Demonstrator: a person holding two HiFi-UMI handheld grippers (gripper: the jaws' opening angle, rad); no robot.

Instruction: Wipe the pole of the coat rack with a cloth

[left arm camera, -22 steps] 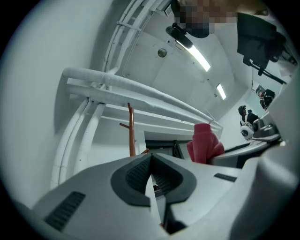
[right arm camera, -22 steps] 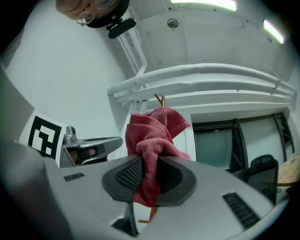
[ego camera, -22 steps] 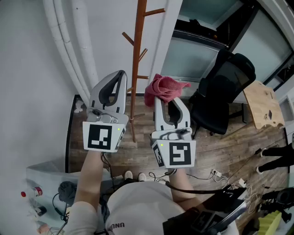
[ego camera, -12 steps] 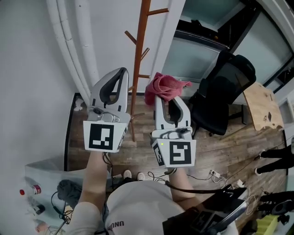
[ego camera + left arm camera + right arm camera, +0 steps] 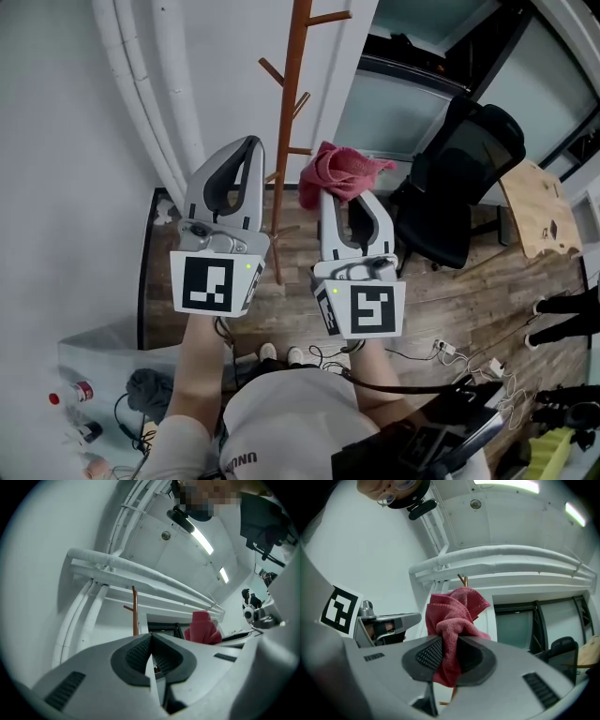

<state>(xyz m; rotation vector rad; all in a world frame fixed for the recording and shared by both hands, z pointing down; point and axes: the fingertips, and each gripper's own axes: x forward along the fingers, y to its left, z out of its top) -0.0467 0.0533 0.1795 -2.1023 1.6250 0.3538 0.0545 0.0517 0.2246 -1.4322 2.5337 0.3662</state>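
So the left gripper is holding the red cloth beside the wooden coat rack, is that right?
No, the right gripper holds the red cloth beside the wooden coat rack, as the right gripper view shows; the left gripper is shut on nothing.

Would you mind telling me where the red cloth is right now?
In the head view, the red cloth is clamped in the right hand-held gripper, just right of the coat rack pole.

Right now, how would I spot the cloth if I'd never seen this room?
Find the tall brown coat rack. Just beside its pole, the right gripper pinches the cloth. It is the only pink, crumpled thing there.
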